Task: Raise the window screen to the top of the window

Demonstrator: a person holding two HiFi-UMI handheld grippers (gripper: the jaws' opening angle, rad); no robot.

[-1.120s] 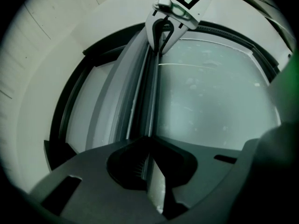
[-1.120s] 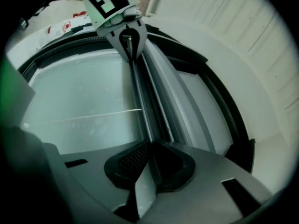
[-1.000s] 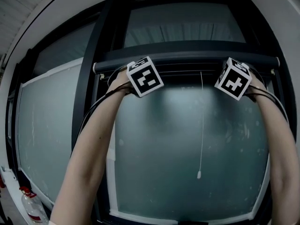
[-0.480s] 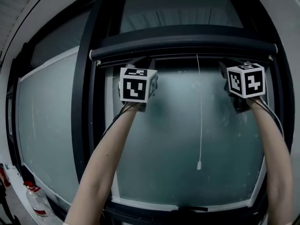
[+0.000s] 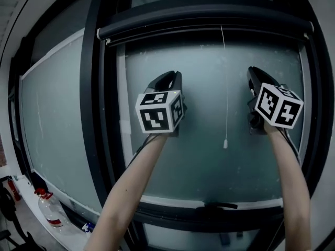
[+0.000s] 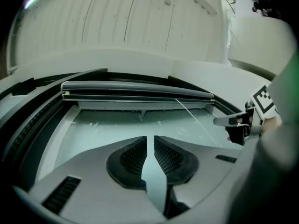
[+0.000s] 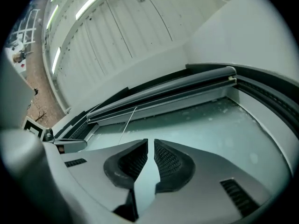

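Note:
The window screen is rolled up into its dark bar (image 5: 204, 17) at the top of the window frame. A thin white pull cord (image 5: 226, 88) hangs from the bar to a small toggle (image 5: 225, 144). My left gripper (image 5: 170, 78) is held in front of the frosted glass (image 5: 209, 161), well below the bar, with its jaws nearly together and nothing between them. My right gripper (image 5: 254, 73) hangs at the same height right of the cord, jaws also close together and empty. The bar (image 6: 140, 91) lies ahead of the left gripper (image 6: 150, 139); the bar (image 7: 163, 94) lies ahead of the right gripper (image 7: 151, 143).
A dark vertical frame post (image 5: 91, 103) separates this pane from a second frosted pane (image 5: 47, 119) on the left. A latch handle (image 5: 217, 207) sits on the lower frame. A plastic bottle with a red cap (image 5: 49, 208) stands on the sill at bottom left.
Both grippers have come down from the screen's bar, where they were a second ago, to mid-pane. The bar has stayed at the top of the frame.

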